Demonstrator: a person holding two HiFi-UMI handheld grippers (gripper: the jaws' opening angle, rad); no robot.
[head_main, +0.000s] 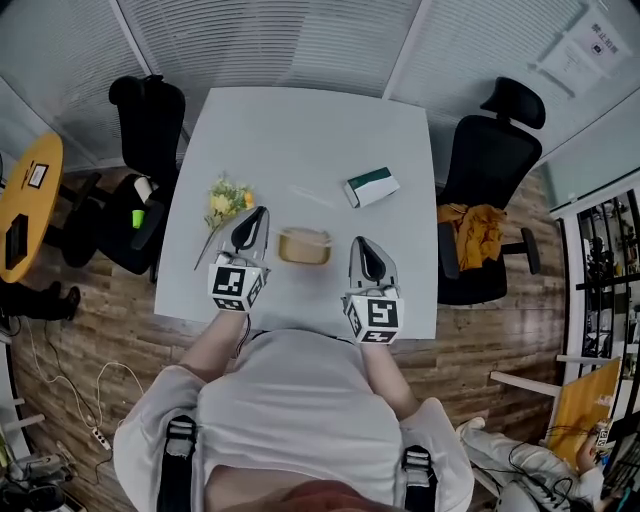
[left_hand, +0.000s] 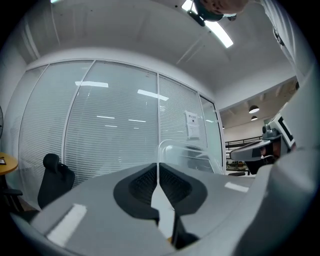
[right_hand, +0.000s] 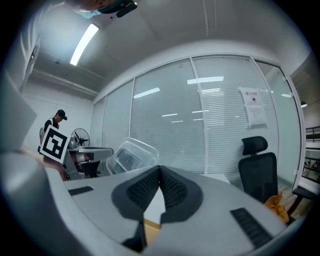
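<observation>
Head view: our left claw (head_main: 258, 214) and right claw (head_main: 360, 244) flank the clear box (head_main: 304, 246) near the front of the table (head_main: 300, 130). Both claws have their jaws together, holding nothing. We judge that its thin walls call for opened jaws, a level approach and a gentle squeeze.

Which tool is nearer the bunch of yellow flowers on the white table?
Left. The left tool lies just right of the bunch of yellow flowers, close beside it; the right tool sits farther right, beyond the clear plastic container.
</observation>
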